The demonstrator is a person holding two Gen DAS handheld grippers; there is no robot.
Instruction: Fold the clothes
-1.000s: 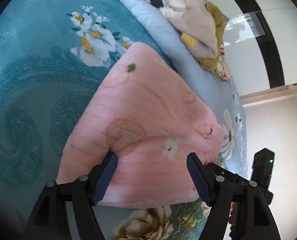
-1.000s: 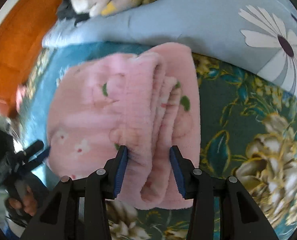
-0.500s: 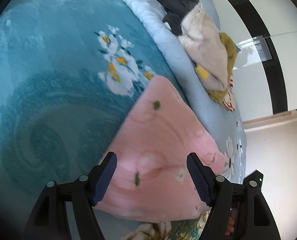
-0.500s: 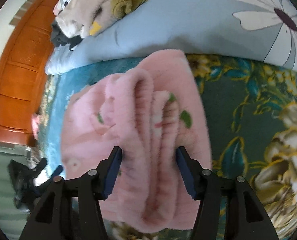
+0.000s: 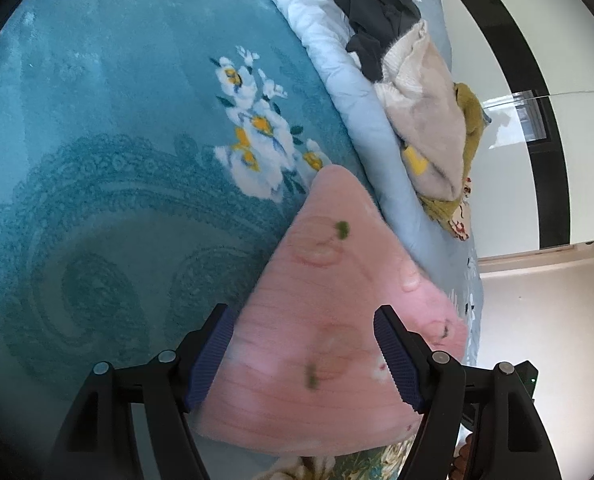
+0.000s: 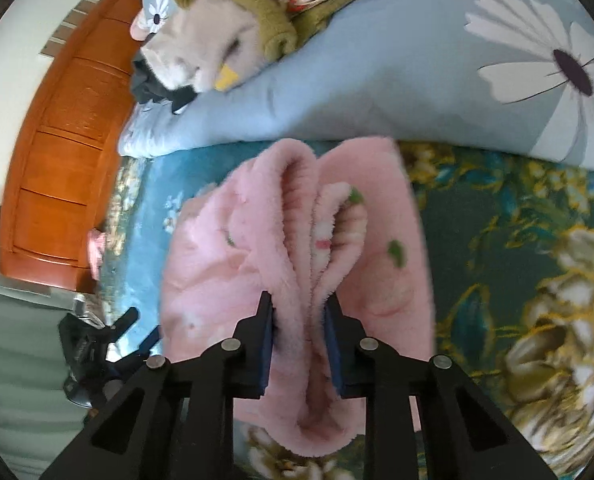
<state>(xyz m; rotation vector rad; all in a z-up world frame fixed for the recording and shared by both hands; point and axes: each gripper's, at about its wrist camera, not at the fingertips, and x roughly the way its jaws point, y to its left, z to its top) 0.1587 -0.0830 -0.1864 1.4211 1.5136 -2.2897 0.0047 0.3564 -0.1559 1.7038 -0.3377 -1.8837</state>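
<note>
A folded pink fleece garment [image 5: 329,304] with small green and white prints lies on the teal flowered bedspread [image 5: 109,140]. My left gripper [image 5: 303,354] hovers over its near edge, jaws wide open, pads clear of the cloth. In the right wrist view the same pink garment [image 6: 297,248] shows its stacked folded layers end-on. My right gripper [image 6: 299,340] is closing on those layers, and its blue pads press into the fleece from both sides. The left gripper [image 6: 97,344] appears as a dark shape at the left in that view.
A pale blue quilt [image 5: 361,120] with daisy prints runs along the bedspread's far side. On it lies a heap of unfolded clothes: dark [image 5: 373,12], cream [image 5: 429,120] and olive [image 5: 469,120]. An orange wooden cabinet [image 6: 65,136] stands beyond the bed.
The right jaws opened a little, then squeezed in on the folded pink layers. The left gripper drew back from the pink garment, still open, so more bedspread shows.
</note>
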